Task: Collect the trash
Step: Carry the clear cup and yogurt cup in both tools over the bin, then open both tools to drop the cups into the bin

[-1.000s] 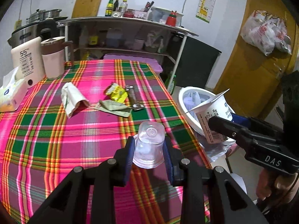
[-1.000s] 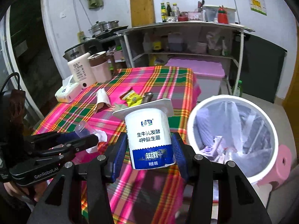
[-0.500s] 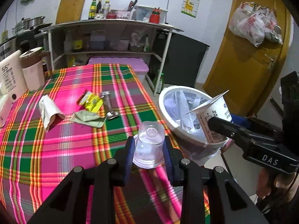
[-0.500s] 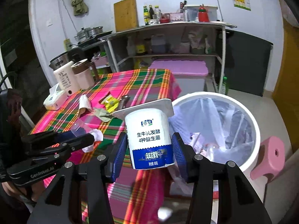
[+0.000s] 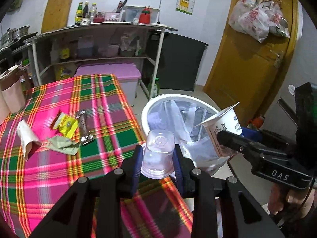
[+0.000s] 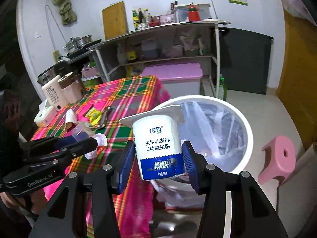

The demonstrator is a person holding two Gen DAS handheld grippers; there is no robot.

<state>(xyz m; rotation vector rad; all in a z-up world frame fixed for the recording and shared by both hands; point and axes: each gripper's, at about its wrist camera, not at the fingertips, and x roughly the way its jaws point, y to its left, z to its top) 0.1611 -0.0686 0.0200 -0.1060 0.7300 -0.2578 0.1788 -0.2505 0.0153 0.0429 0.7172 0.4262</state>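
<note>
My left gripper (image 5: 158, 158) is shut on a small clear plastic cup (image 5: 158, 154), held upside down over the table's right edge. My right gripper (image 6: 157, 162) is shut on a white and blue yogurt cup (image 6: 158, 144), held upright near the rim of a white trash bin (image 6: 245, 123) lined with a clear bag. From the left wrist view the bin (image 5: 147, 107) stands just past the table edge, with the yogurt cup (image 5: 221, 130) over its right rim. Trash lies on the plaid tablecloth (image 5: 39, 158): a yellow wrapper (image 5: 66, 125), a green wrapper (image 5: 63, 144), a crumpled paper (image 5: 25, 136), a silver wrapper (image 5: 84, 125).
A pink mug (image 5: 10, 95) stands at the table's back left, with a white box (image 6: 54, 95) and a tissue pack (image 6: 44, 115) beside it. A metal shelf (image 5: 99, 45), a pink-lidded bin (image 6: 174, 77), a pink stool (image 6: 279, 158) and a yellow door (image 5: 247, 59) surround the table.
Both grippers have carried their cups to the right, off the table's middle toward the trash bin. The bin now fills more of both views. Both grips are unchanged.
</note>
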